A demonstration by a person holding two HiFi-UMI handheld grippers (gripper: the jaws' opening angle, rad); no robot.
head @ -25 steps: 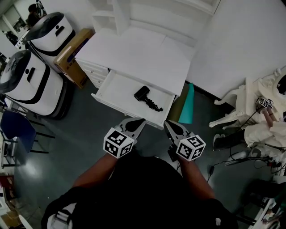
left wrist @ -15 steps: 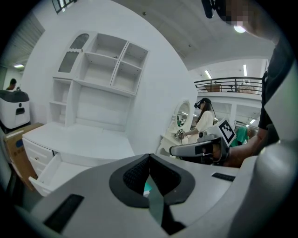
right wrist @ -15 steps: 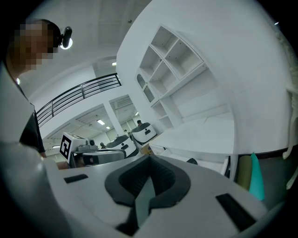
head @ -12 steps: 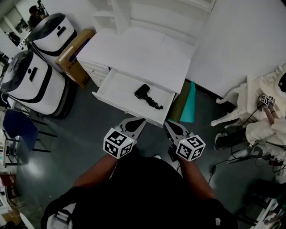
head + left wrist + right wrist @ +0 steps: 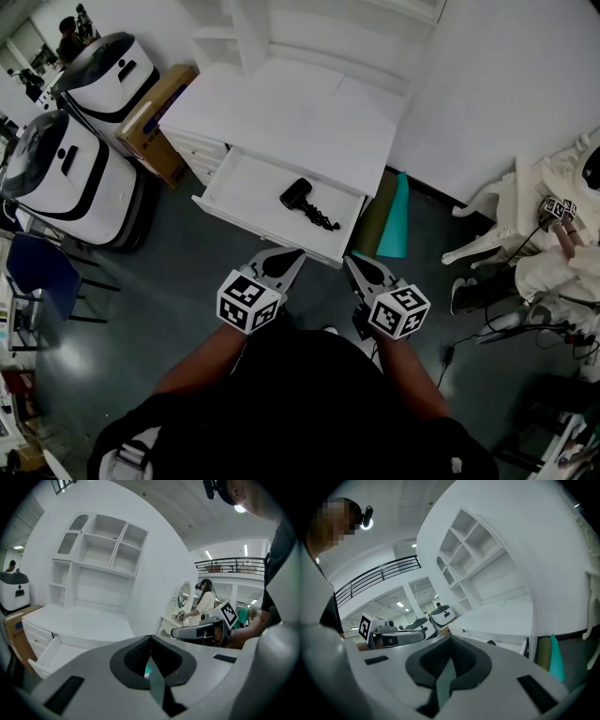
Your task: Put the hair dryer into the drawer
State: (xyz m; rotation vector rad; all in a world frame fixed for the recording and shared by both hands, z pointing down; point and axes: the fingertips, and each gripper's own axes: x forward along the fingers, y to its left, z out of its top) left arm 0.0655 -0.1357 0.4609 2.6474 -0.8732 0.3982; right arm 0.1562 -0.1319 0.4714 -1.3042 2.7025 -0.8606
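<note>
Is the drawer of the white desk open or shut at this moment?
Open. The drawer is pulled out from under the white desk top, and its inside shows from above, with the black hair dryer lying in it.

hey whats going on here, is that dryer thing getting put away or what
A person holds a gripper in each hand. The black hair dryer already lies inside the open drawer of the white desk. The left gripper and right gripper are both shut and empty, side by side just short of the drawer's front.

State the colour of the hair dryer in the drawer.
Black hair dryer; head view shows it best.
</note>
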